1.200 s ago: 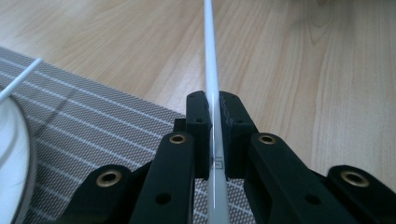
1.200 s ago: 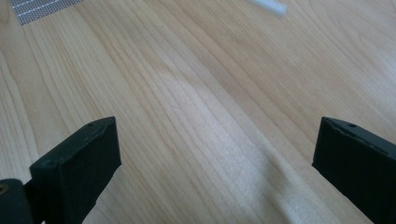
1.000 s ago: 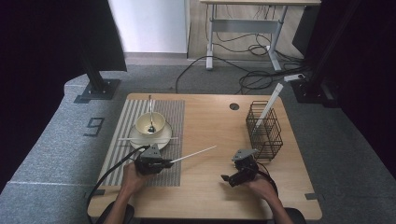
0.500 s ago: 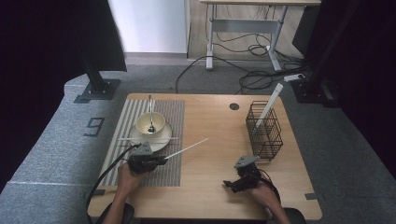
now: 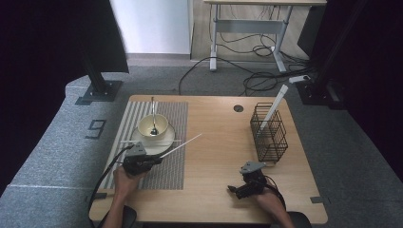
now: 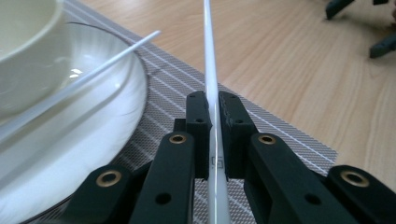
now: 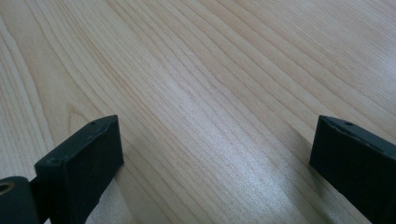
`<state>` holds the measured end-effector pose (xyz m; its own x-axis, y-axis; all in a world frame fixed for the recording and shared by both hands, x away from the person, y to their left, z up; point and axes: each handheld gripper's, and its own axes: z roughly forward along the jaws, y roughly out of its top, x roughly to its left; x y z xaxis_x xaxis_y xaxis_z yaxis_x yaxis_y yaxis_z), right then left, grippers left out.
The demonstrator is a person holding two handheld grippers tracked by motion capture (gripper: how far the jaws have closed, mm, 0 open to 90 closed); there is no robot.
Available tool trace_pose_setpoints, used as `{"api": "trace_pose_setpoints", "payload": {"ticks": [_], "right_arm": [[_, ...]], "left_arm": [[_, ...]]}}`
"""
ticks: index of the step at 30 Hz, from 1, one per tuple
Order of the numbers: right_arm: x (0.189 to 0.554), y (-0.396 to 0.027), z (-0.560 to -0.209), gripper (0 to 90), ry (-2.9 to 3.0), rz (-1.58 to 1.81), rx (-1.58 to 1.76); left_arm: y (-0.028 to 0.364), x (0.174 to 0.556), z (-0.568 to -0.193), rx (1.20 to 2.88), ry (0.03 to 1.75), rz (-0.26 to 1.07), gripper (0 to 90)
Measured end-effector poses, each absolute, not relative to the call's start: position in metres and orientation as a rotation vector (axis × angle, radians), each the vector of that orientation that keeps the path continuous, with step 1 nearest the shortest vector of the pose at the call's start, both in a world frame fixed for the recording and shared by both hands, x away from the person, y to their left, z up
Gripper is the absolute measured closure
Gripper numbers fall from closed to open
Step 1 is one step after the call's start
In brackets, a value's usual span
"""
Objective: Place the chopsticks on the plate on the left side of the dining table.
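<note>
My left gripper (image 5: 156, 159) is shut on a long white chopstick (image 5: 183, 145) that points up and to the right over the striped placemat (image 5: 176, 118). In the left gripper view the chopstick (image 6: 208, 56) runs straight out between the closed jaws of the left gripper (image 6: 212, 100). A second white chopstick (image 6: 93, 70) lies across the white plate (image 6: 93, 140), which holds a cream bowl (image 5: 153, 124) with a spoon (image 5: 153, 111) in it. My right gripper (image 5: 236, 190) is open low over bare wood near the front edge, its fingers (image 7: 84, 158) wide apart with nothing between them.
A black wire basket (image 5: 268, 135) stands at the right of the table (image 5: 218, 156) with a white stick (image 5: 275, 102) leaning out of it. A round cable hole (image 5: 238, 108) sits near the far edge. Cables trail from both grippers toward the person.
The left gripper has moved left with the chopstick, and its far tip has swung toward the plate. The right gripper has sunk slightly toward the table's front edge.
</note>
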<state>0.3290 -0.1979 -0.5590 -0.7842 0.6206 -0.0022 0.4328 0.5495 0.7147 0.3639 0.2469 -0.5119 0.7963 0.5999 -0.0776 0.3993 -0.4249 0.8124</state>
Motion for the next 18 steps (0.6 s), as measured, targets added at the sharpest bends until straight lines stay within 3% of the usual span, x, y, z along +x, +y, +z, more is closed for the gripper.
{"api": "trace_pose_setpoints", "payload": {"ticks": [18], "right_arm": [[0.329,-0.197,-0.559,0.0,2.540,1.059,0.873]], "left_arm": [[0.269,0.366,-0.517,2.062,0.903,0.344,83.7]]}}
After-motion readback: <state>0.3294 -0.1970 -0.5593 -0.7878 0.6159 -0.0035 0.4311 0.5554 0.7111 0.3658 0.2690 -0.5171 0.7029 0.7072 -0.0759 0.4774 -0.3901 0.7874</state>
